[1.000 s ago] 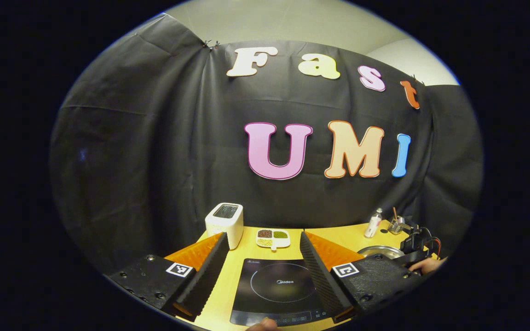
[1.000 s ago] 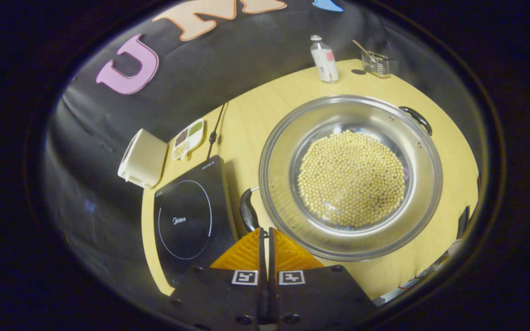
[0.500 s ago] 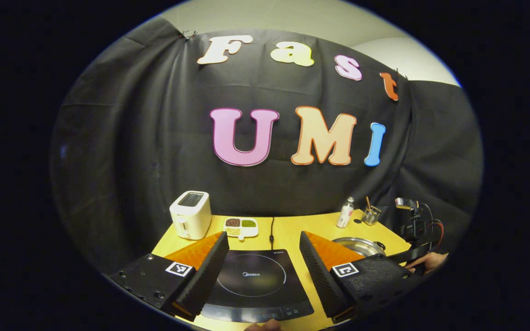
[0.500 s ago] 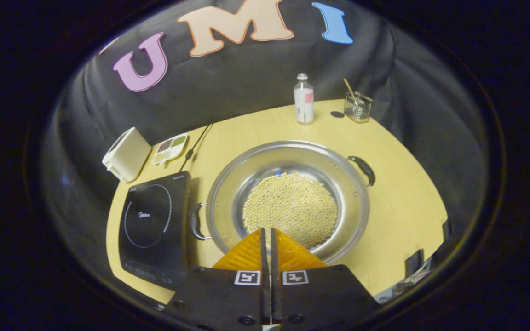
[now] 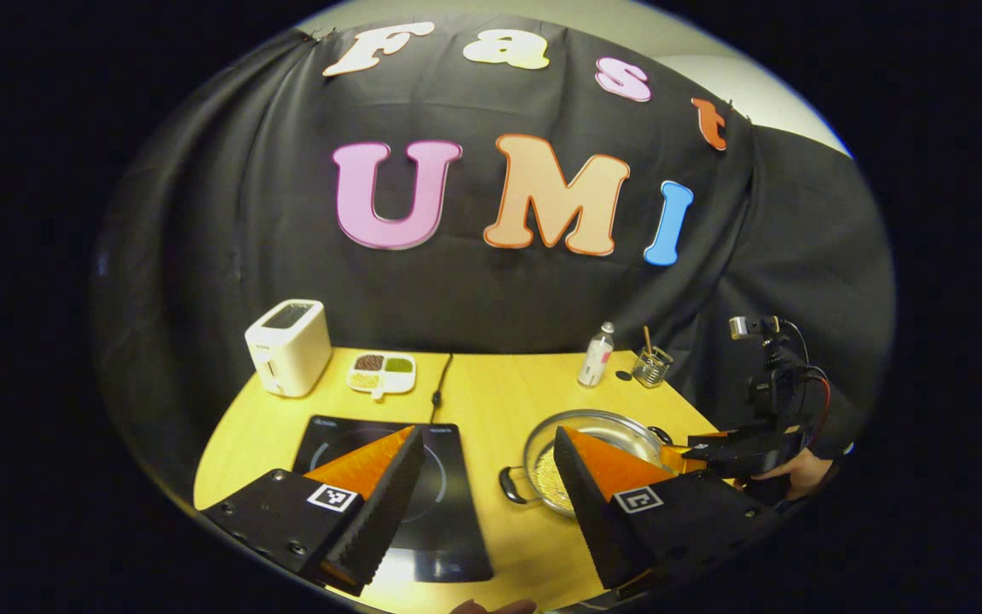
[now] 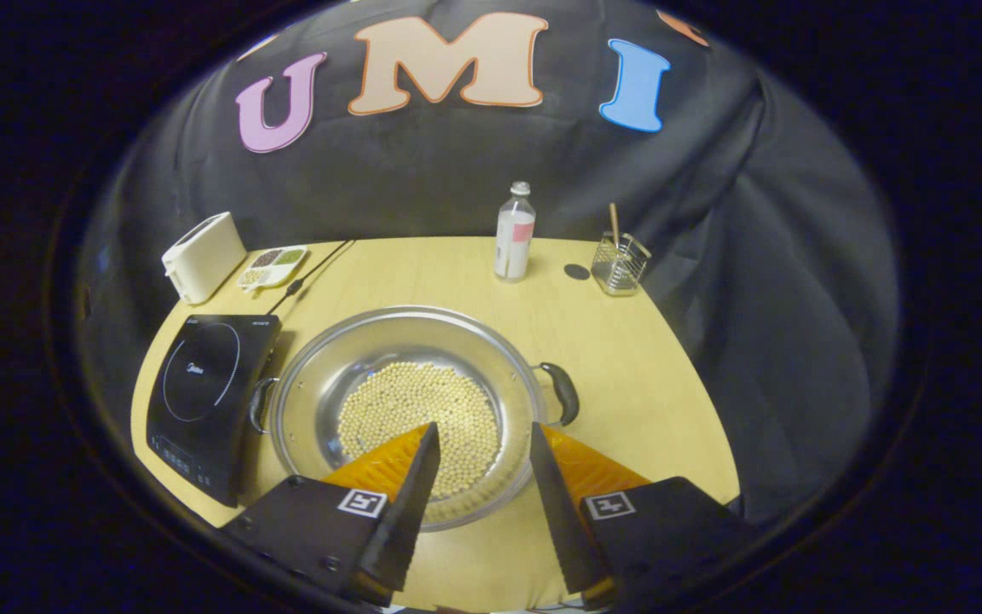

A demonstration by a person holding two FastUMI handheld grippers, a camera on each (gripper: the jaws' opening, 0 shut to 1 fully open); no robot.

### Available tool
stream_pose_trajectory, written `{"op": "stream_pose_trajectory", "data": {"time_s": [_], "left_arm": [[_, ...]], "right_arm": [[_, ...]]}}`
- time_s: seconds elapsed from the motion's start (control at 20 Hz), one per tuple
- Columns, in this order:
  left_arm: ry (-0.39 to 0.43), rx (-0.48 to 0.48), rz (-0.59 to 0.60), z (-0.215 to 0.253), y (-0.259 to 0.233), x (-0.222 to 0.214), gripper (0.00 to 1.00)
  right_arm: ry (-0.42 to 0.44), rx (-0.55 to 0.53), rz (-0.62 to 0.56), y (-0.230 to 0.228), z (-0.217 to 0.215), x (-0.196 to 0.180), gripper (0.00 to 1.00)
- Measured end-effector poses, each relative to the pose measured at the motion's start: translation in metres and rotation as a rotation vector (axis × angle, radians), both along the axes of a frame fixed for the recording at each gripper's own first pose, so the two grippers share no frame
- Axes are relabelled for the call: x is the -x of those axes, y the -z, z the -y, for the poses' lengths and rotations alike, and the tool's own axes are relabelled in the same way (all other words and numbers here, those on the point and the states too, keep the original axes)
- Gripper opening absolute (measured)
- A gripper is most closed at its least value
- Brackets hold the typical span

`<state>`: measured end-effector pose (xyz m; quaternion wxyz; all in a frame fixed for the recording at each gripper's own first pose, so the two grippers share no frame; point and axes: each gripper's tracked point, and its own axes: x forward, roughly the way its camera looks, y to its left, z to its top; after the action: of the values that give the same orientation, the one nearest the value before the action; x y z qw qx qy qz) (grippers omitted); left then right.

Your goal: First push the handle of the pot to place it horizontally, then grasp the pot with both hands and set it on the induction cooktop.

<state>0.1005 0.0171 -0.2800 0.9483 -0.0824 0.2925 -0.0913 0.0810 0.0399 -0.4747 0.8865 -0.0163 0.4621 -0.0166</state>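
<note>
A wide steel pot (image 6: 329,358) holding pale beans (image 6: 414,409) stands on the yellow table, right of the black induction cooktop (image 6: 201,384). Its two black handles (image 6: 563,392) point left and right, the left one close to the cooktop's edge. In the right gripper view, my right gripper (image 6: 483,435) is open over the pot's near rim, touching nothing. In the left gripper view, my left gripper (image 5: 485,439) is open above the table between the cooktop (image 5: 448,512) and the pot (image 5: 602,418). Beyond the pot, a hand holds the right gripper (image 5: 738,452).
At the back left stand a white toaster (image 6: 201,256) and a small divided dish (image 6: 274,266), with a black cable (image 6: 312,273) beside them. A bottle (image 6: 514,232) and a glass holder (image 6: 619,264) stand at the back. The table (image 6: 644,375) ends just right of the pot.
My right gripper has gone from shut to open and drawn back from the pot's left handle to its near rim. My left gripper has swung right, bringing the pot into view.
</note>
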Motion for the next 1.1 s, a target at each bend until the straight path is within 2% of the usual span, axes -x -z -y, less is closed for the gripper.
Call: {"op": "stream_pose_trajectory", "data": {"time_s": [0.15,0.2,0.3,0.4,0.45,0.6,0.85,1.0,1.1], "left_arm": [[-0.021,0.013,-0.056,0.024,0.017,-0.005,0.93],[-0.024,0.021,-0.080,0.032,0.025,-0.006,0.93],[-0.030,0.040,-0.141,0.049,0.046,-0.007,0.93],[-0.043,0.038,-0.200,0.061,0.065,-0.007,0.93],[-0.050,0.026,-0.215,0.065,0.075,-0.009,0.93],[-0.072,-0.030,-0.283,0.072,0.107,-0.010,0.93],[-0.084,-0.103,-0.379,0.068,0.159,-0.021,0.93],[-0.086,-0.101,-0.448,0.072,0.194,-0.025,0.94],[-0.085,-0.149,-0.493,0.066,0.217,-0.024,0.94]], "right_arm": [[-0.040,-0.016,0.002,0.010,0.023,-0.013,0.80],[-0.045,-0.021,0.001,0.015,0.032,-0.018,0.87],[-0.056,-0.043,-0.008,0.027,0.043,-0.025,0.94],[-0.080,-0.093,-0.004,0.038,0.043,-0.034,0.94],[-0.096,-0.101,-0.013,0.047,0.043,-0.037,0.90],[-0.116,-0.109,-0.031,0.068,0.043,-0.046,0.92],[-0.107,-0.127,-0.057,0.094,0.048,-0.054,0.89],[-0.088,-0.154,-0.097,0.110,0.052,-0.052,0.91],[-0.071,-0.172,-0.117,0.117,0.053,-0.053,0.90]]}}
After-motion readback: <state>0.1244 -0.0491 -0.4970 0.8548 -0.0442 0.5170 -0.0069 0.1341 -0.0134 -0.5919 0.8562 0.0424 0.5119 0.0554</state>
